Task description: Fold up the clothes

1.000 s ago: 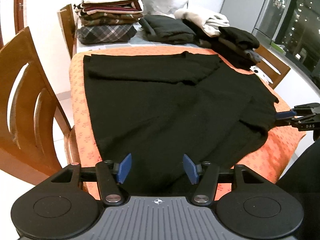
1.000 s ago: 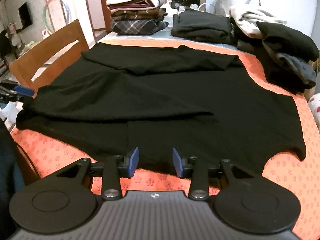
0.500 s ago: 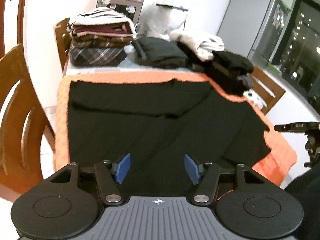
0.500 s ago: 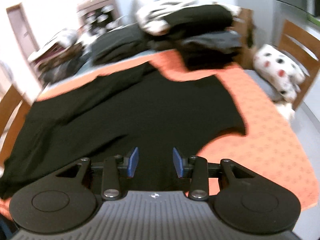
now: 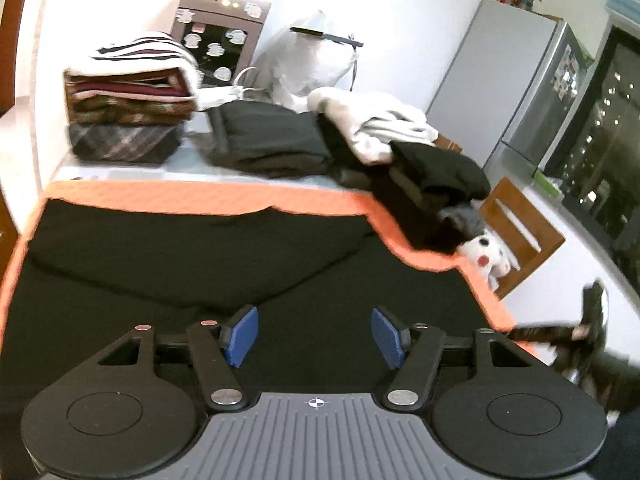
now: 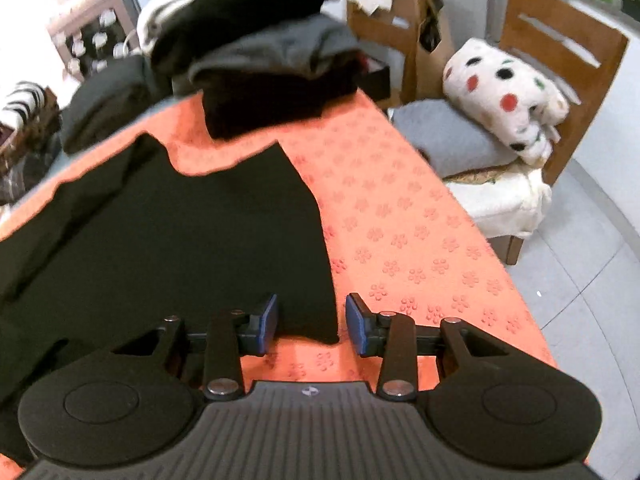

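Note:
A black garment (image 5: 192,256) lies spread flat on an orange flower-print cloth (image 5: 200,200), with one fold lying across its far part. My left gripper (image 5: 314,336) is open and empty above the garment's near part. My right gripper (image 6: 312,324) is open and empty, its fingertips either side of the garment's near right corner (image 6: 316,320). The garment (image 6: 180,232) fills the left half of the right wrist view, on the orange cloth (image 6: 400,220). The right gripper shows blurred at the right edge of the left wrist view (image 5: 560,334).
At the table's far end are a stack of folded clothes (image 5: 128,112), a folded black pile (image 5: 272,140) and a loose heap of dark and white clothes (image 5: 400,152). A wooden chair (image 6: 560,60) with a spotted blanket (image 6: 504,96) stands right of the table.
Both grippers have swung to the right. The right gripper moved from the garment's near middle edge to its near right corner. Both stayed open and empty.

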